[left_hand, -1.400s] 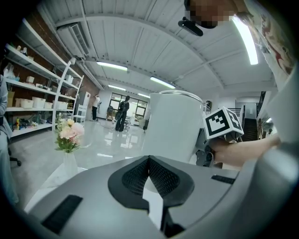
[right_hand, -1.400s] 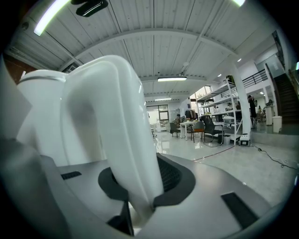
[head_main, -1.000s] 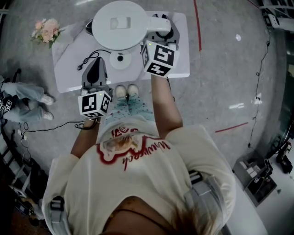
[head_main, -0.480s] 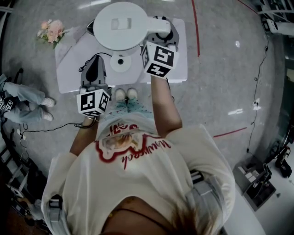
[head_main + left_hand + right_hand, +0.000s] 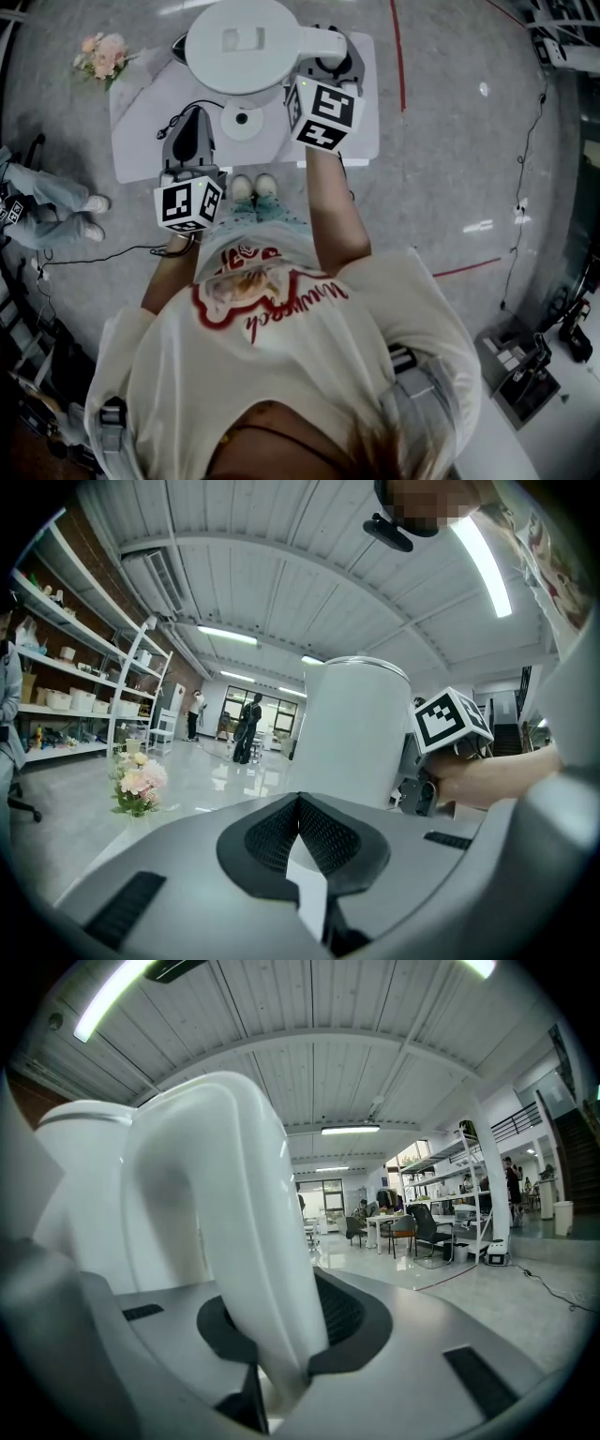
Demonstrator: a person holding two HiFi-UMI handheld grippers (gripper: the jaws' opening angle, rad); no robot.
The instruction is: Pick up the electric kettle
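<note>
In the head view, the white electric kettle is seen held up over the far edge of the white tabletop. It is off its round base, which lies bare on the tabletop with a black cord trailing from it. The kettle's handle is taken by the right gripper, whose marker cube is turned up toward the camera. The left gripper is held over the near left part of the tabletop, apart from the kettle, and a bunch of flowers is spotted beyond the tabletop's left corner. Over to the left gripper view: its fingers are shown brought together, with nothing between them. The kettle is seen ahead, upright, the right gripper just beside it on the right, and shelves and people are made out in the background. Now the right gripper view: the white handle is caught between the fingers, which are closed onto it from both sides and kept partly apart by its thickness. The kettle's body is seen rising at the left.
</note>
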